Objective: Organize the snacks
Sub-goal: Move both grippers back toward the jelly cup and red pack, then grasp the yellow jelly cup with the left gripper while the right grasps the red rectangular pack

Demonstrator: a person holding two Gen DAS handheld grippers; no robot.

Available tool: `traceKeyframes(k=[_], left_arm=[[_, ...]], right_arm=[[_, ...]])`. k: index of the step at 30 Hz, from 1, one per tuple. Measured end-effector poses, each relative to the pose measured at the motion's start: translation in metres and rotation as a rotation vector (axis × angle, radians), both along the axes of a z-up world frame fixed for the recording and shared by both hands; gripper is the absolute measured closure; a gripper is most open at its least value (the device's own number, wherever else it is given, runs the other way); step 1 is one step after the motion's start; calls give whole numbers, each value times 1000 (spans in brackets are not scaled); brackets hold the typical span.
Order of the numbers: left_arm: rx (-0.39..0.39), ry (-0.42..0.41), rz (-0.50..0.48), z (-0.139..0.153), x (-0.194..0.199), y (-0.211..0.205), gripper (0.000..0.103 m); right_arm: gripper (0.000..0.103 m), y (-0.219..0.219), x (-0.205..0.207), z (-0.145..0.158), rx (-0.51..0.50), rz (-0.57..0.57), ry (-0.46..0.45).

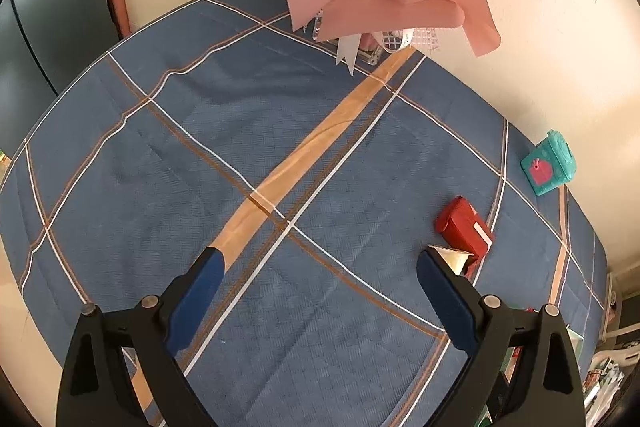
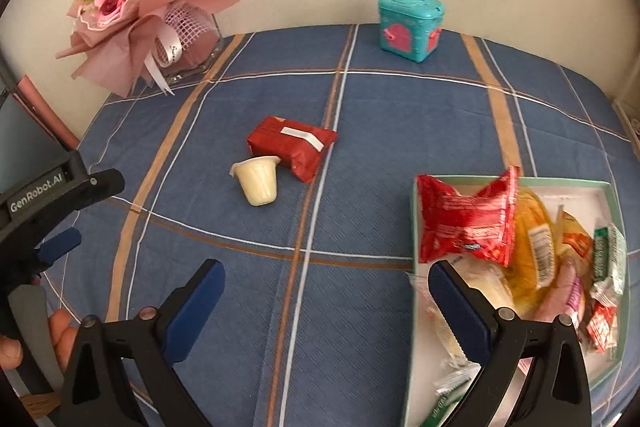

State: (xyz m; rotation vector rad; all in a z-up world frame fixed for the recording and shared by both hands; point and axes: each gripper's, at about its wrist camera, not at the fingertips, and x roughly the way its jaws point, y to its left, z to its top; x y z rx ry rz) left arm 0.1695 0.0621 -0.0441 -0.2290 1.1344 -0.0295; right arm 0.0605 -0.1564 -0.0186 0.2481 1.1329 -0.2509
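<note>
A blue plaid tablecloth (image 2: 248,307) covers the table, with a pink paper-wrapped rose bouquet (image 2: 136,15) standing in a glass holder at the far left by the wall. At the right edge sits an open, pale green-rimmed box (image 2: 612,199) heaped with snack packets, a red crinkled packet (image 2: 464,223) uppermost; the packets beneath overlap and blur, and the box's near end is cut off by the right gripper (image 2: 326,307). That gripper hangs spread wide and empty over bare cloth, its right finger in front of the box. A teal toy case (image 2: 410,27) with pink doors stands by the far wall. Mid-table, well ahead of the right gripper and to its left, lies a red wrapped snack bar (image 2: 292,145), long axis running left to right, a white strip across its top. Touching its near left corner, a small cream jelly cup (image 2: 258,181) lies tipped, foil lid facing far-left. The left gripper (image 1: 320,277) is likewise open and empty; its right finger hides part of the cup.
</note>
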Motion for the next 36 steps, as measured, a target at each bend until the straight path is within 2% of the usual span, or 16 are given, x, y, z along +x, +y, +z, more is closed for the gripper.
traceKeyframes(k=[6,10,14,18,25,28,31,36], left_arm=[[-48,50,-49,-10,13,-15,6],[-71,74,-85,-13,21,-28,6],[-100,72,-101,-12,28,-39,6],[-134,69,-104,-13,34,-51,6],[-139,71,-138,-27,43,-76,7],[-146,76,-155,-34,47,-83,9],[-152,83,-171,-39,50,-89,21],[-183,110,-201,-50,52,-97,23]], right_arm=[[0,-9,11,-7,0,-19,-1],[0,-14,20,-3,-1,-23,-33],[0,-16,30,0,-12,-16,-64],[0,-20,38,-6,-22,-9,-56],[4,-35,51,-13,-71,-16,-51],[11,-43,58,-16,-100,-17,-59],[15,-53,63,-21,-105,-30,-64],[18,-66,66,-31,-95,-52,-55]])
